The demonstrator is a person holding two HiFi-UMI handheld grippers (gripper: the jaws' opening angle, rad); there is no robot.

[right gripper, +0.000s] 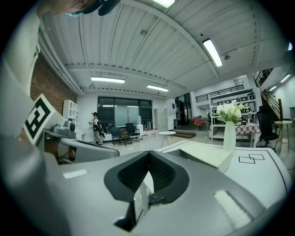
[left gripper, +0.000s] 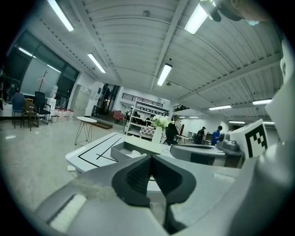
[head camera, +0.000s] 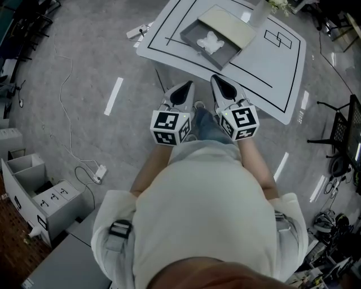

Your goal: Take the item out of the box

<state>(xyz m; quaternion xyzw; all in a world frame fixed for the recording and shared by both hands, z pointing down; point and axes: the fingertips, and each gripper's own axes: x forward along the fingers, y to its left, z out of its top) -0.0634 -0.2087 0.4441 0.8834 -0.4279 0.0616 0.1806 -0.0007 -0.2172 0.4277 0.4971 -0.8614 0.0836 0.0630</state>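
The left gripper point(head camera: 181, 91) and right gripper point(head camera: 224, 88), two in all, hover short of the worktop point(head camera: 271, 68), each with jaws closed on nothing. One white item point(head camera: 210, 42) lies inside the single open grey box point(head camera: 189, 35) (one vase point(head camera: 258, 14) stands beyond).

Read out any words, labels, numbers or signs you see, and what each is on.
Nothing legible as text.
Black-and-white marker cubes on the left gripper and right gripper: square patterns, no letters.
White table: black outlines only.
White floor boxes: dark marks, too small to read.
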